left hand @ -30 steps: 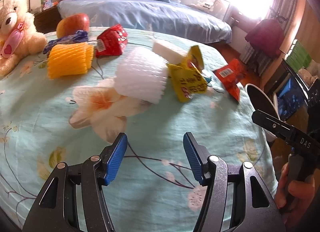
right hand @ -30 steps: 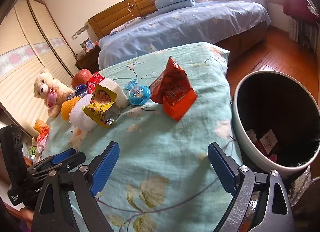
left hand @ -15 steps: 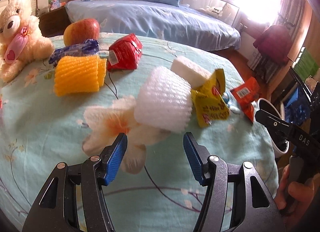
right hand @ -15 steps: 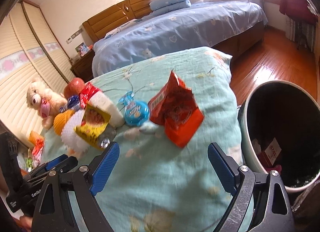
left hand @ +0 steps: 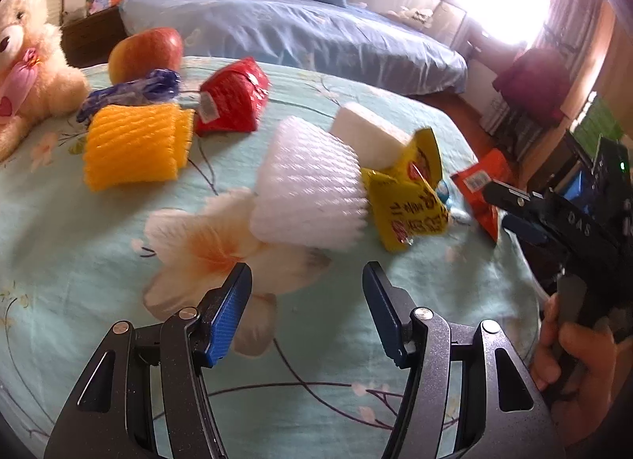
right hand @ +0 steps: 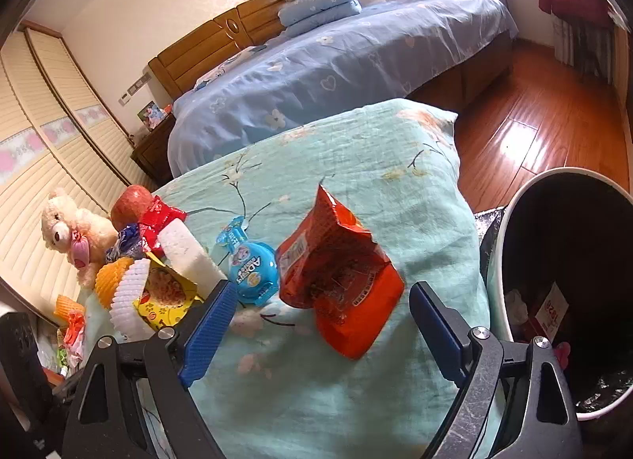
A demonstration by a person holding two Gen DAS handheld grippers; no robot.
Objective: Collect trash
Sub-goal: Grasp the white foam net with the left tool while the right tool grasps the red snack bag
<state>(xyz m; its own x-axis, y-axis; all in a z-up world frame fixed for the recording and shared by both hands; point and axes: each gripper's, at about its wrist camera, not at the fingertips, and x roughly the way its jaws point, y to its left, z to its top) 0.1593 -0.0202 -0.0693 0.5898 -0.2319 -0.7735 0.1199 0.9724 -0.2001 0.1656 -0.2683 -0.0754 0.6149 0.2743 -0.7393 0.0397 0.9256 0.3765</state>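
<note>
Hovering released, both claws: right claw (right hand: 316,324) nearing orange wrapper (right hand: 340,281), left claw (left hand: 306,308) behind.

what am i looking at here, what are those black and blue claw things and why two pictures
Each picture comes from a small camera mounted on a hand-held gripper; a person carries one in each hand, no robot arm. One view looks along the left gripper, the other along the right gripper. The blue parts are their fingers; both stand open and hold nothing. On the teal flowered cloth lies trash: an orange snack bag, a yellow wrapper, white foam netting, orange netting, a blue packet. There is also an apple and a teddy bear. The bin stands on the right.
</note>
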